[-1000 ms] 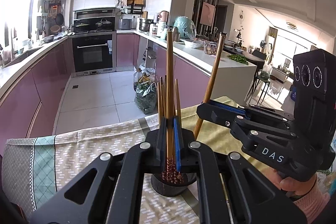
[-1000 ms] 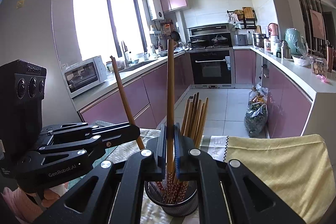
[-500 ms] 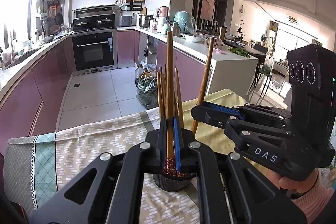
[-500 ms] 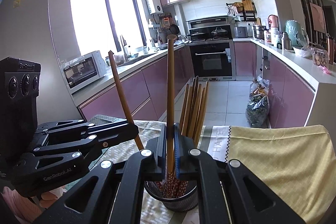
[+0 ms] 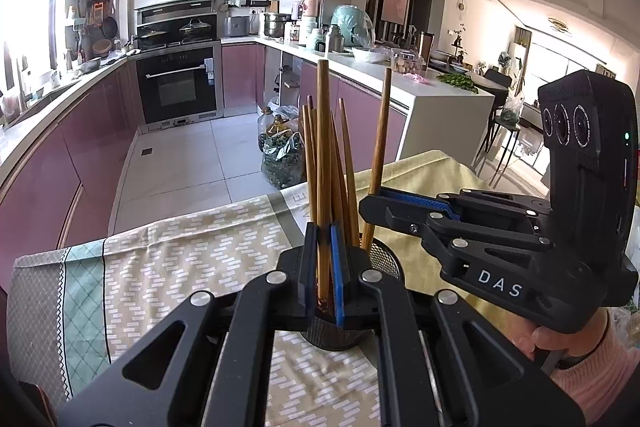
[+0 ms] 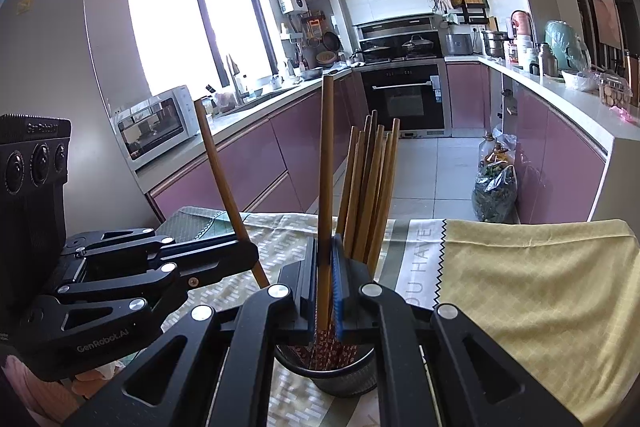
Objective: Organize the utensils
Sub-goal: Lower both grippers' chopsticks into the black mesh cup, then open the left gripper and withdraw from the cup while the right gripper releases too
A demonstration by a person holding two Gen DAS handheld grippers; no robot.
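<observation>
Tablecloth (image 6: 520,287) edge bare beside holder (image 6: 336,379).

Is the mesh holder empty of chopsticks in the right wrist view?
No. Several chopsticks stand in the mesh holder, beyond the one clamped in the right gripper.

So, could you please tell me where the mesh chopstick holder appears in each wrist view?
Left wrist view: the mesh chopstick holder sits bottom centre, mostly hidden behind the left tongs.
Right wrist view: bottom centre, below the right tongs.
Shared landmark: the black oven.
</observation>
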